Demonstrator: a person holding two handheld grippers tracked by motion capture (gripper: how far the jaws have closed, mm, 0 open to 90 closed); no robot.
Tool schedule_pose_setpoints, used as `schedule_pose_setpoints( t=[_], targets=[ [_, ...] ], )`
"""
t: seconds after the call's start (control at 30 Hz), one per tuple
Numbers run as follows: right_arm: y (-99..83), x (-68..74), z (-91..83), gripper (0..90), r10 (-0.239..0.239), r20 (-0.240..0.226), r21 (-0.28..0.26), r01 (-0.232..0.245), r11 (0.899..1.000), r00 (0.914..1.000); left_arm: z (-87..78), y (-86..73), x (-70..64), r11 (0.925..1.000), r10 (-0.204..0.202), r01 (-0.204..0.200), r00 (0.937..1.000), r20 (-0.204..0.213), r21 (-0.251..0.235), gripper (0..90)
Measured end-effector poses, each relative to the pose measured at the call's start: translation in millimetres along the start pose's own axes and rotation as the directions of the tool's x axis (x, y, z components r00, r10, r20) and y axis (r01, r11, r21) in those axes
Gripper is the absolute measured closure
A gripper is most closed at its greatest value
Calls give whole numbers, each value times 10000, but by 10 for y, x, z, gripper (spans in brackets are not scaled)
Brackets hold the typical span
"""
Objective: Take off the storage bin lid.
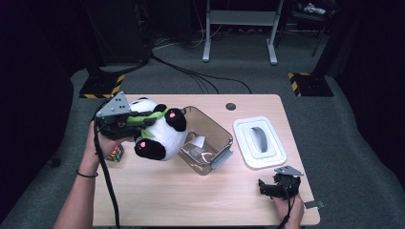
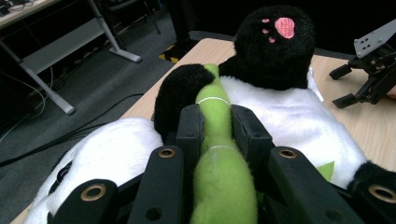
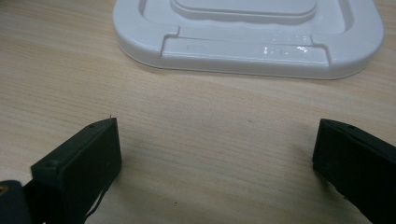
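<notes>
A black-and-white plush panda [image 1: 157,129] is held above the table's left side, just left of a clear plastic bin [image 1: 206,139]. My left gripper [image 1: 137,119] is shut on the green bamboo stalk [image 2: 215,116] sewn to the panda's front; in the left gripper view both jaws squeeze the stalk, with a pink-soled black paw [image 2: 275,44] beyond. My right gripper [image 1: 273,186] rests near the table's front right edge, open, with bare wood between its jaws [image 3: 217,149]. The white bin lid [image 3: 252,35] lies just ahead of it.
The white lid [image 1: 259,142] lies flat, right of the bin. A Rubik's cube [image 1: 115,153] sits under the left hand. A small metal clip [image 1: 313,204] lies at the front right corner. A round grommet hole [image 1: 230,106] is at the table's far edge. Cables cross the floor behind.
</notes>
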State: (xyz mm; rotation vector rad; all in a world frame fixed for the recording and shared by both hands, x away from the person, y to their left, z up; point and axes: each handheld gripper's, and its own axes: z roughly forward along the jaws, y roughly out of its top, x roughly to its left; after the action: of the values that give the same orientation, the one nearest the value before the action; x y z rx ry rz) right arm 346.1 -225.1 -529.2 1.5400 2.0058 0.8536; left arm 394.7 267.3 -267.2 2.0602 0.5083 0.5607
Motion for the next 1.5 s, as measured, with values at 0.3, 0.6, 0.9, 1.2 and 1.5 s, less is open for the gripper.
schedule_pose_setpoints(
  t=[0.3,0.6,0.9,1.2,1.5],
  targets=[
    [-1,-1,-1,5,-9,-4,-10,9,10000,10000,137,168,61,9994,336,-336,9993,153,-37,746],
    [-2,-5,0,6,-43,-6,-36,43,10000,10000,332,287,105,9989,475,-474,9982,367,-18,745],
    [-3,-5,-1,7,-35,-13,-40,35,10000,10000,583,324,145,9983,567,-575,9966,591,119,745],
    [-3,-6,-2,8,-24,-15,-42,24,10000,10000,779,361,155,9977,676,-681,9947,778,33,745],
    [-4,-6,-4,10,-21,-4,-42,21,10000,10000,967,397,125,9968,784,-797,9903,1146,65,745]
  ],
)
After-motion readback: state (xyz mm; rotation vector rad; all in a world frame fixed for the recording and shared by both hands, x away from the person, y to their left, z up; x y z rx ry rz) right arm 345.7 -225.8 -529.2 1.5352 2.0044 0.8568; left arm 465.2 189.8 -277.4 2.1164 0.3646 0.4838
